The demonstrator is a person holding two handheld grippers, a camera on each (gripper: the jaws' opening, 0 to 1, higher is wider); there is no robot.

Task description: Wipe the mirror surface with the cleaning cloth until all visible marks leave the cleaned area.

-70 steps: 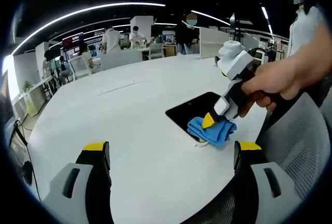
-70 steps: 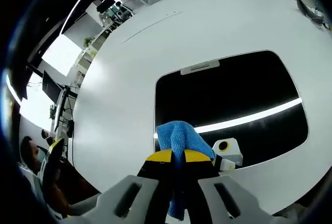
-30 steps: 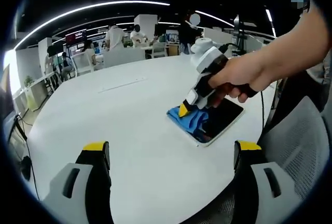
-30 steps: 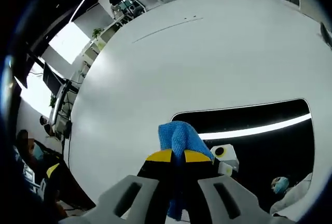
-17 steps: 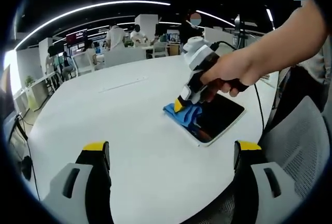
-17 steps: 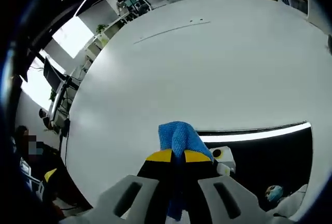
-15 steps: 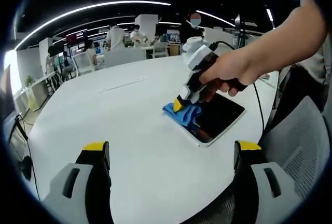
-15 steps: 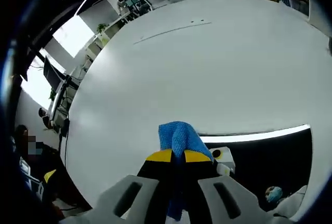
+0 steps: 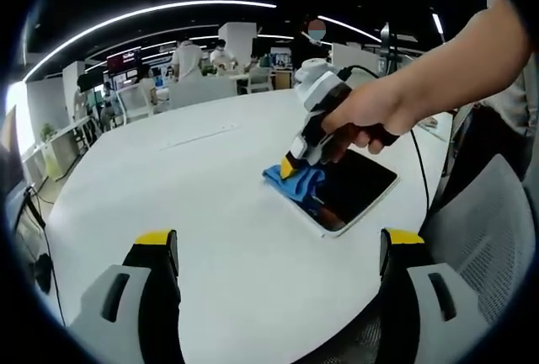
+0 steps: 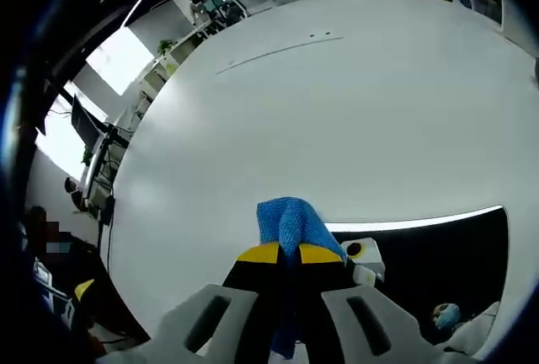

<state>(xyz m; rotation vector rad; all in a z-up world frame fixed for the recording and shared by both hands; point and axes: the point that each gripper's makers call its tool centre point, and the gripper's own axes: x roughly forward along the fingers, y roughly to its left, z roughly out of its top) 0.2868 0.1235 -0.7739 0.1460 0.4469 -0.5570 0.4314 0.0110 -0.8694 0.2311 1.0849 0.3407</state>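
A dark rectangular mirror with a pale rim lies flat on the white round table. In the left gripper view a hand holds my right gripper, shut on a blue cleaning cloth pressed onto the mirror's left end. The right gripper view shows the same cloth bunched between that gripper's yellow tips, over the mirror's edge, which reflects a ceiling light strip. My left gripper stands open over the table's near edge, with nothing between its fingers.
A mesh office chair stands close at the right. Behind the table sit chairs, desks and several people. Bare tabletop stretches left of and beyond the mirror.
The right gripper has dragged the cloth leftward across the mirror, from its near right part to its left end. The left gripper has stayed put.
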